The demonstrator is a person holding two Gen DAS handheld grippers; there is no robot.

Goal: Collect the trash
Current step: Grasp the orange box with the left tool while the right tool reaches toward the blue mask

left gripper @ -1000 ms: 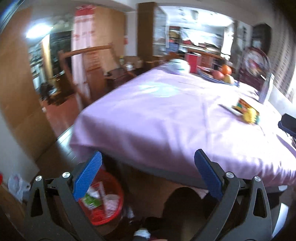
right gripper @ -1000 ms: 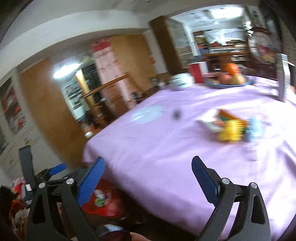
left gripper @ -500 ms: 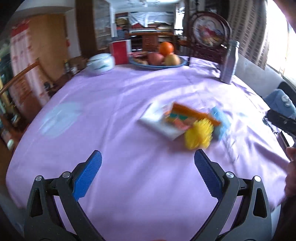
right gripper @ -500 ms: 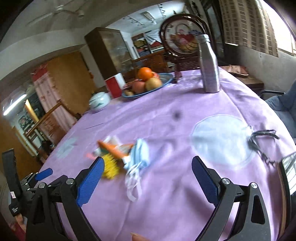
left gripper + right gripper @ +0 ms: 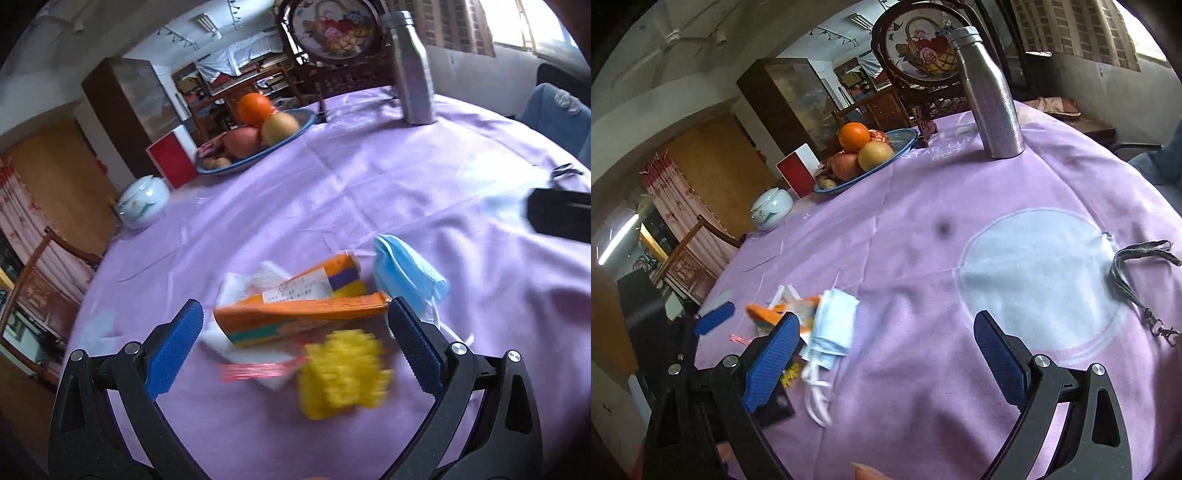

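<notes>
On purple tablecloth: "STAR LUC" print; orange box label illegible

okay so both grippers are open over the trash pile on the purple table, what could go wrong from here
The orange box lies on white paper with a yellow spiky ball touching it, so the open left gripper may grab several things or knock the ball away. The blue face mask has loose ear loops that could snag the right gripper.

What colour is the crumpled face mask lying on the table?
Light blue with white ear loops; the face mask shows best in the left wrist view.
</notes>
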